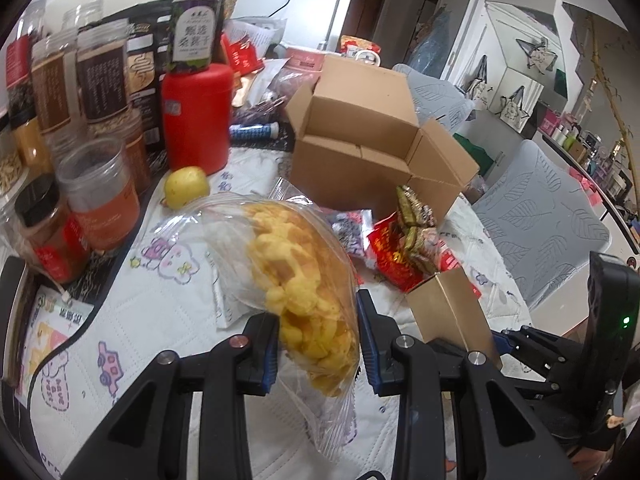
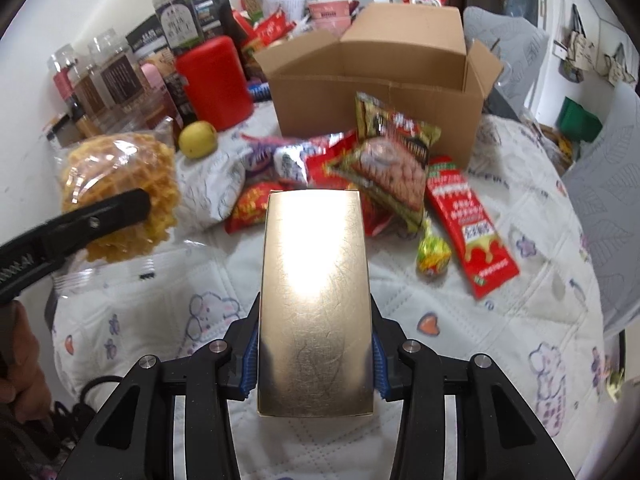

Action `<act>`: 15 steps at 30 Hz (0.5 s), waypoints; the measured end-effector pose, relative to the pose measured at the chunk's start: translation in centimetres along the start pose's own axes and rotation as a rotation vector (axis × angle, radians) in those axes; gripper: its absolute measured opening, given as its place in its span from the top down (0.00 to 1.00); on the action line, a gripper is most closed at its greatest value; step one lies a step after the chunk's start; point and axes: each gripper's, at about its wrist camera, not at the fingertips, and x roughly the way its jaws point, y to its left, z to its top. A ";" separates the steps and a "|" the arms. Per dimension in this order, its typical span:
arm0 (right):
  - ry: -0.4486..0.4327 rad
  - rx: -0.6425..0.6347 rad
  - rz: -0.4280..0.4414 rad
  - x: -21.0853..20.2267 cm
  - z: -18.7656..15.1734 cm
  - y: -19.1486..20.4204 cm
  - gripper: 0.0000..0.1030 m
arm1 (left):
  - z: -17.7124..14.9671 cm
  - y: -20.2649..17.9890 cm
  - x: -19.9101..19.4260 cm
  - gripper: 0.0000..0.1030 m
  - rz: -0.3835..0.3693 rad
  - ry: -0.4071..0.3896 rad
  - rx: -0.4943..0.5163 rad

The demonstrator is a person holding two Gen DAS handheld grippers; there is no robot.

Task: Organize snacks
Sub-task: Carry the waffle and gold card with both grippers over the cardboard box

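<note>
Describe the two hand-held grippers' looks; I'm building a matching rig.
Each hand-held gripper, left and right, has black angular linkage arms with silver round pivot bolts and blue ribbed pads. A green indicator light glows on the right unit's black body.

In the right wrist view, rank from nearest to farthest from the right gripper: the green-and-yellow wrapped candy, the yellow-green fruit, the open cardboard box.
From the right gripper, which holds the gold box:
1. Green-and-yellow wrapped candy, on the quilt just right of the gold box.
2. Yellow-green fruit, farther back on the left, by the red canister.
3. Open cardboard box, rear centre.
</note>
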 end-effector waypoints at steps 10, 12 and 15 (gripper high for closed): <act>-0.085 -0.022 0.014 -1.9 2.6 -0.9 0.58 | 2.3 -2.9 0.2 0.68 -0.048 -0.039 0.047; -0.104 -0.024 0.012 -2.2 3.1 -1.0 0.58 | 3.0 -3.5 0.2 0.68 -0.061 -0.052 0.059; -0.134 -0.024 0.009 -2.6 4.0 -1.4 0.58 | 4.0 -4.3 0.3 0.68 -0.071 -0.070 0.080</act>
